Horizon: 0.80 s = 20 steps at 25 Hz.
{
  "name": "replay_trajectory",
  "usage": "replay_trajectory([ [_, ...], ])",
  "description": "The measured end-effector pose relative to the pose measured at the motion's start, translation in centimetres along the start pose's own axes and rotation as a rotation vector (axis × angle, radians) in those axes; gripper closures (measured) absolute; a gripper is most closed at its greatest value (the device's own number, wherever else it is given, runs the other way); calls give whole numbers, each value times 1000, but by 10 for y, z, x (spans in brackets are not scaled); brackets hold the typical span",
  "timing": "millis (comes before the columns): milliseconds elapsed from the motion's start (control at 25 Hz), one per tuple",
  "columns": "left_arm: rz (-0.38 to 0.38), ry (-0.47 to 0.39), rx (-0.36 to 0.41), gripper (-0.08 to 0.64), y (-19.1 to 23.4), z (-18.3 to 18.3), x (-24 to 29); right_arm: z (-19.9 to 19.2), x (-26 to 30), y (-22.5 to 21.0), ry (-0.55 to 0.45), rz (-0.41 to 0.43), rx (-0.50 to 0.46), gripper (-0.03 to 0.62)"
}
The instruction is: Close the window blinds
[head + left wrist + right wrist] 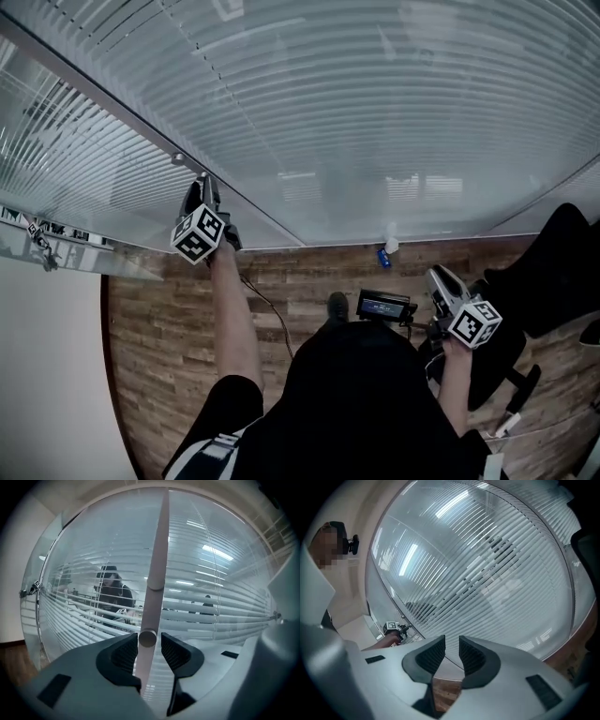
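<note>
White slatted blinds (375, 112) hang behind a glass pane and fill the upper head view; their slats (211, 606) stand partly open, with the room beyond showing through. A pale round tilt wand (157, 550) hangs in front of them. My left gripper (202, 186) is raised to the glass. In the left gripper view the wand's lower end sits between that gripper's (149, 644) jaws, with a thin gap at the pads. My right gripper (437, 276) is held low at the right, its jaws (452, 648) narrowly apart on nothing, pointing at the blinds (487, 564).
A wood floor (159, 356) runs below the glass, with a white wall (47, 375) at the left. A black office chair (553, 272) stands at the right. A small blue and white object (385, 253) lies at the glass base. A metal fitting (30, 588) holds the pane's left edge.
</note>
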<state>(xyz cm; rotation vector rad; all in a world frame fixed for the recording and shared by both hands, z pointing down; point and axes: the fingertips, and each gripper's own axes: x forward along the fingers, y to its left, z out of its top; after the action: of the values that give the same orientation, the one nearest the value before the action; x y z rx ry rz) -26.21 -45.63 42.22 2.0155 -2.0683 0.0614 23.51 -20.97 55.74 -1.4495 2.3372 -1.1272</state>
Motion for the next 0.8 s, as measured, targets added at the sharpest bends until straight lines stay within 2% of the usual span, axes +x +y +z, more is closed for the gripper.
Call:
replay_trajectory([
  [200, 50, 43, 74, 408, 9, -2, 24, 0, 12, 2, -10, -14, 6, 497],
  [320, 63, 38, 126, 417, 6, -1, 23, 1, 9, 0, -23, -28, 15, 497],
  [520, 97, 45, 327, 420, 3, -2, 18, -3, 8, 0, -29, -35, 21, 497],
  [800, 156, 45, 536, 420, 4, -7, 23, -3, 14, 0, -27, -25, 24, 497],
])
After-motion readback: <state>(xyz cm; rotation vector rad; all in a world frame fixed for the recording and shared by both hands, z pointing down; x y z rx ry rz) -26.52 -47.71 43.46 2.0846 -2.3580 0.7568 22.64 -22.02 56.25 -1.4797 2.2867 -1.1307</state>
